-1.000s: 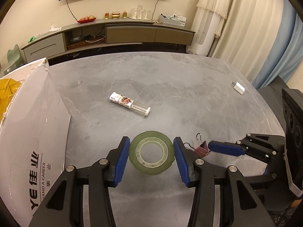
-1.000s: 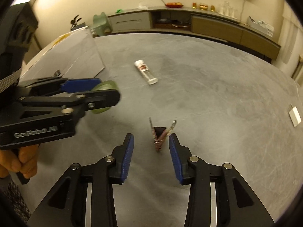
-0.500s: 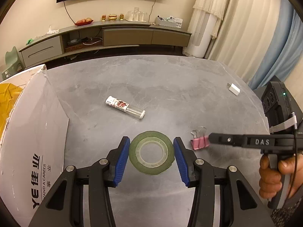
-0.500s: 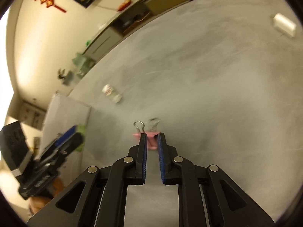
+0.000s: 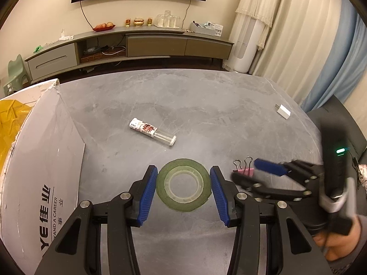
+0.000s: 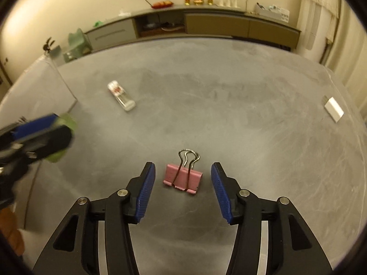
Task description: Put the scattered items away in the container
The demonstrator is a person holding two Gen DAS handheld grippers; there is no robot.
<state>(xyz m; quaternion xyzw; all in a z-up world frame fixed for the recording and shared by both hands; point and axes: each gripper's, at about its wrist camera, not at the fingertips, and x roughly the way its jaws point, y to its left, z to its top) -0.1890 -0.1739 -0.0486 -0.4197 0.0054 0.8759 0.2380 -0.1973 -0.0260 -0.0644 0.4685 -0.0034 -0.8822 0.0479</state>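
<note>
White cardboard box (image 5: 45, 160) seen at table's left edge, yellow bag (image 5: 11, 123) inside. Left gripper (image 5: 183, 189) spread wide, green tape roll (image 5: 183, 184) framed between pads, contact unclear. Right gripper (image 6: 183, 191) spread wide, pink binder clip (image 6: 182, 177) lying on table (image 6: 229, 105) between fingers, untouched.

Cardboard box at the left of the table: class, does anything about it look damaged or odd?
Yes. The cardboard box has a ragged, torn top edge near its far corner, and crumpled yellow plastic shows inside. Its wall leans outward over the table rather than standing straight, though the fisheye lens may exaggerate this.
</note>
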